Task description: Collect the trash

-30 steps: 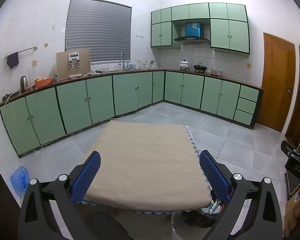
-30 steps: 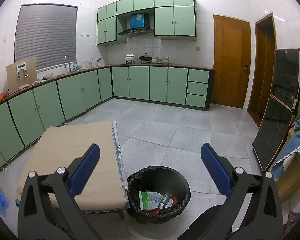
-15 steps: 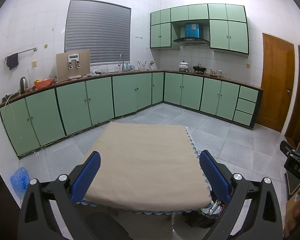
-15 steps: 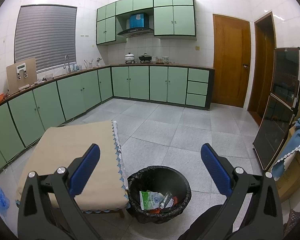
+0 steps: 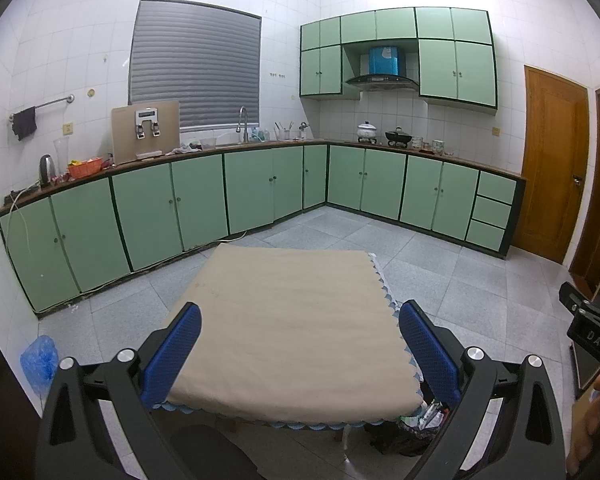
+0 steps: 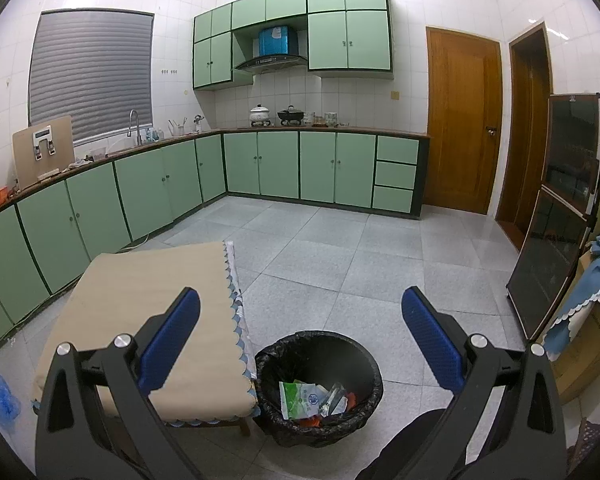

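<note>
Both grippers spread wide, nothing held; trash in the bin.

Left gripper (image 5: 299,354): blue pads apart, above a low table (image 5: 292,320) under a beige cloth. Right gripper (image 6: 301,344): pads apart, above the floor beside that table. Trash (image 6: 312,398): a white-and-green packet with crumpled wrappers, foil and an orange scrap, lying at the bottom of a round bin (image 6: 320,344) lined with a black bag. The bin stands on the floor, touching the table's near right corner, low between the right fingers. Green cabinets (image 6: 260,164) line the walls, well apart.

Green cabinets (image 5: 172,208), white tiled walls (image 5: 60,40)
</note>
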